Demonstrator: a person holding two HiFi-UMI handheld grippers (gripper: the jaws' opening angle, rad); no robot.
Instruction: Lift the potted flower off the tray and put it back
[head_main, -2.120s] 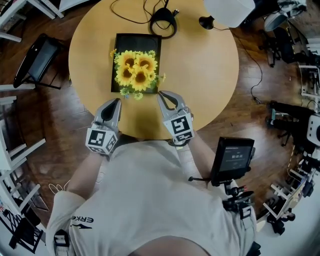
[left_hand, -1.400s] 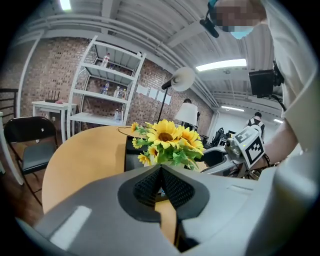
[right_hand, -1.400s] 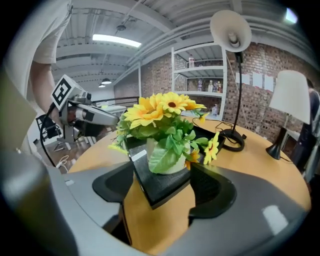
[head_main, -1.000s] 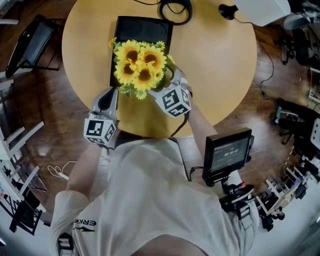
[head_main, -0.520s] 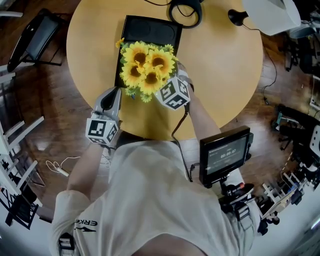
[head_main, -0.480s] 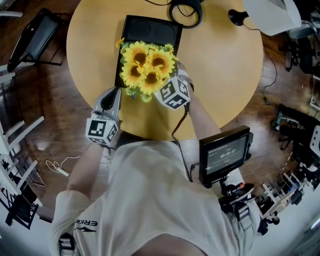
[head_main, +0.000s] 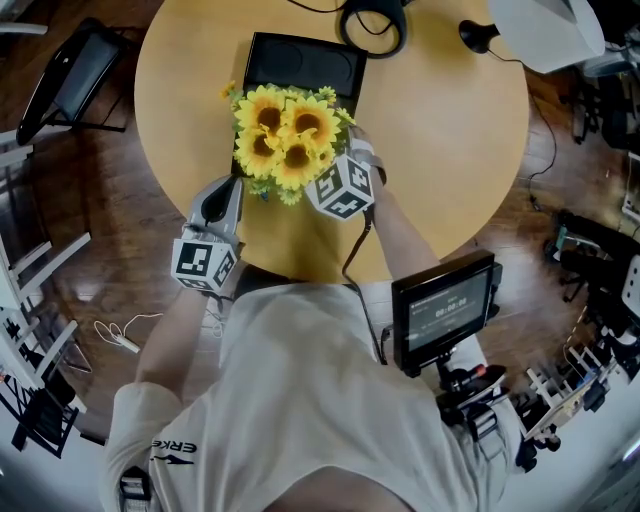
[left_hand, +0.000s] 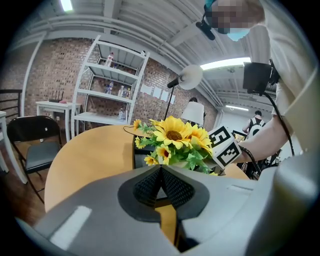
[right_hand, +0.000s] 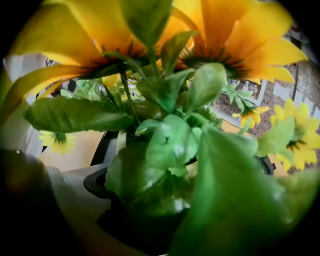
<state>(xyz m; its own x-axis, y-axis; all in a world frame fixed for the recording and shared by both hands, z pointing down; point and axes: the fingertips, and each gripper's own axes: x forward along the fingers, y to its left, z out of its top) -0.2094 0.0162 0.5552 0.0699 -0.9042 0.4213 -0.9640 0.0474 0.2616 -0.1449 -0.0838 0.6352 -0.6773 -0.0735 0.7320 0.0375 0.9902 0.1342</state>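
table (head_main: 430, 130): smooth matt light wood | tray (head_main: 300, 62): glossy black plastic | floor (head_main: 100, 250): dark polished wood boards | potted flower (head_main: 285, 140) leaves (right_hand: 170, 145): shiny, plastic-looking | left gripper (left_hand: 160, 167): matt grey plastic; pads (left_hand: 147, 187): ribbed black, rubber-like

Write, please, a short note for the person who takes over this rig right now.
Left gripper: shut, empty, at the near edge of the table.
Right gripper: deep in the leaves of the potted flower, jaws wide and just been closing, pot between them; grip not confirmed.
The potted flower stands on the near end of the tray.
Done: the approach.
To do: grip, lift, set back on the tray.
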